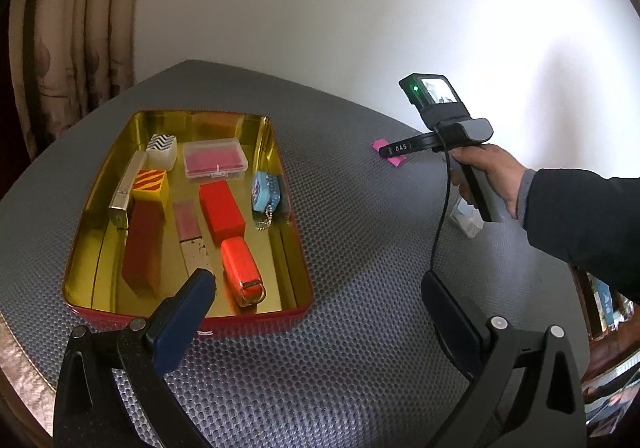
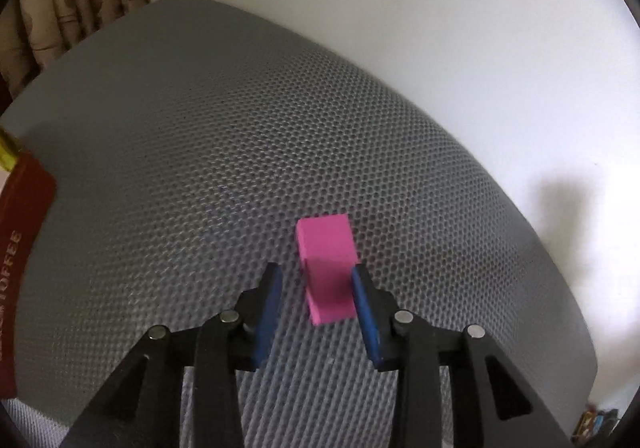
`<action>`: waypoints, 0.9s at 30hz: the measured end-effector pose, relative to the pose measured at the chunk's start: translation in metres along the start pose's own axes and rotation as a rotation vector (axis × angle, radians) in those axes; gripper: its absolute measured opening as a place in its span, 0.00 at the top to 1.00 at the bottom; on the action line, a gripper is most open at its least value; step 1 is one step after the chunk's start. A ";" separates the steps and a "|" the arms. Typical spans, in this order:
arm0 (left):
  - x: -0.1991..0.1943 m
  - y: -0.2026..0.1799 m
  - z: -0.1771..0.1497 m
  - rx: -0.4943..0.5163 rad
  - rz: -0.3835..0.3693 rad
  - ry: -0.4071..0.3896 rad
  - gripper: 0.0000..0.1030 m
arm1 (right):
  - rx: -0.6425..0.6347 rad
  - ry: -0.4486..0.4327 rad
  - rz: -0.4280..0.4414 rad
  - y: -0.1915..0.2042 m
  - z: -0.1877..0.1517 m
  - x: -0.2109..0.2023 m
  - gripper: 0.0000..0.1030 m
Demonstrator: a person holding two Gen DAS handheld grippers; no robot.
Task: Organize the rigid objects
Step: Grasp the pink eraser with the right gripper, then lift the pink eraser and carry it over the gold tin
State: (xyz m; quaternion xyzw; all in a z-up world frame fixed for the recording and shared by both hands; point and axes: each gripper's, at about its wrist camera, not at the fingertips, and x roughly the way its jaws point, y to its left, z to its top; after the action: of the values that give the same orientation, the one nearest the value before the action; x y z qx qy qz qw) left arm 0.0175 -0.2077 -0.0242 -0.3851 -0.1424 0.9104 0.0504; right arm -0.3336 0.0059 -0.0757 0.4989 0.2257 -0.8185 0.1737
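Note:
A pink block point(image 2: 328, 268) lies on the grey honeycomb mat point(image 2: 240, 147). My right gripper point(image 2: 316, 280) is open around it: the right pad point(image 2: 366, 312) is against its side, the left pad point(image 2: 268, 308) stands apart. In the left wrist view the pink block point(image 1: 386, 153) shows under the right gripper's tip point(image 1: 394, 149). A gold-lined red tin point(image 1: 100, 248) holds a red block point(image 1: 222, 211), a red stapler point(image 1: 242, 272), a brown block point(image 1: 144, 244), a yellow striped block point(image 1: 151, 185), a zigzag block point(image 1: 162, 149), a clear case point(image 1: 215, 159) and a blue keychain point(image 1: 266, 193). My left gripper point(image 1: 320, 288) is open and empty.
The tin's red corner point(image 2: 24, 199) shows at the left edge of the right wrist view. A white wall stands behind the mat. A curtain point(image 1: 72, 27) hangs at the left. A small white object point(image 1: 468, 217) lies under the hand that holds the right gripper.

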 end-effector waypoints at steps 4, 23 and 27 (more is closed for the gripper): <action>0.006 0.001 -0.002 -0.010 -0.009 0.024 0.01 | 0.040 0.022 0.042 -0.015 0.000 0.013 0.60; -0.020 -0.008 0.000 0.006 0.103 -0.062 0.01 | 0.207 -0.127 -0.047 0.023 -0.035 -0.079 0.71; -0.031 -0.013 -0.002 0.037 0.142 -0.088 0.01 | 0.230 -0.165 -0.074 0.031 -0.043 -0.109 0.71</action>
State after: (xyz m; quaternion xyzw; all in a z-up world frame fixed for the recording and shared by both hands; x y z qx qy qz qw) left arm 0.0402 -0.2012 -0.0003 -0.3529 -0.1001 0.9302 -0.0134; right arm -0.2384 0.0099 -0.0012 0.4379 0.1337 -0.8830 0.1031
